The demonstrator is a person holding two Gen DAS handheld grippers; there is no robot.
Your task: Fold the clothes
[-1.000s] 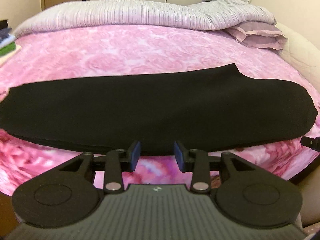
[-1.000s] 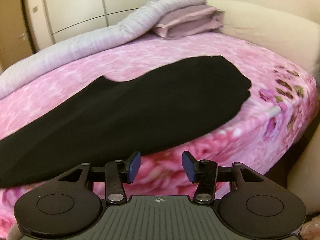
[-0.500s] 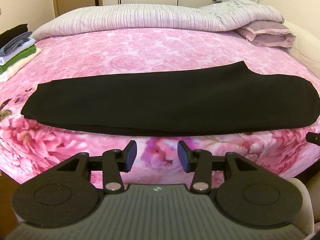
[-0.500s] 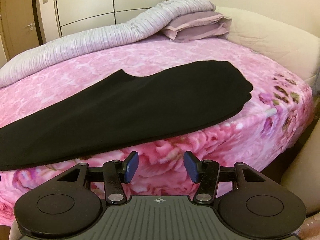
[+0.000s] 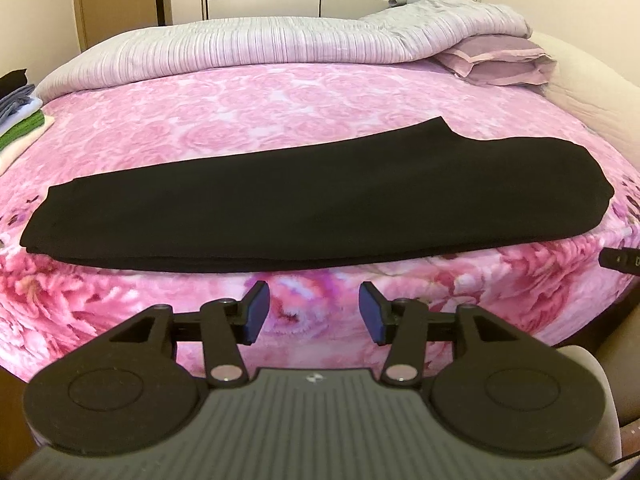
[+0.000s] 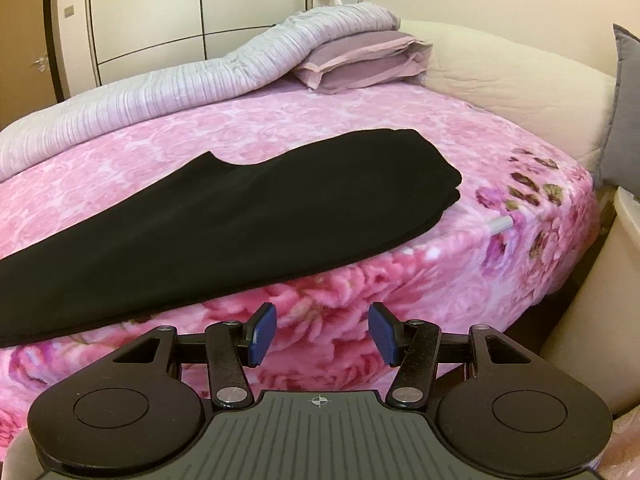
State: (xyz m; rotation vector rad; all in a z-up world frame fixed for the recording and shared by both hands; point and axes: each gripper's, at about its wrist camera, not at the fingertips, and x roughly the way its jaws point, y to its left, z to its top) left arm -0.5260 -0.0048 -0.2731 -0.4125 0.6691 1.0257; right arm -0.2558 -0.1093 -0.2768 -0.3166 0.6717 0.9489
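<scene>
A long black garment (image 5: pixel 256 208) lies folded lengthwise along the near edge of the pink floral bed (image 5: pixel 280 96). Its right end (image 6: pixel 400 184) shows stacked layers in the right wrist view. My left gripper (image 5: pixel 313 310) hangs open in front of the bed's side, below the garment's near edge, holding nothing. My right gripper (image 6: pixel 322 332) is open too, empty, level with the bed's side, below and in front of the garment's right half.
A rolled grey-lilac duvet (image 5: pixel 260 44) and lilac pillows (image 5: pixel 500 60) lie at the far side. A stack of folded clothes (image 5: pixel 20 120) sits at the left edge. A beige padded headboard (image 6: pixel 512 84) curves on the right. A small silver tube (image 6: pixel 500 224) lies near the bed's corner.
Both grippers have drawn back and away from the garment, so more of the bed shows. Their jaws stand slightly wider. The garment lies as before.
</scene>
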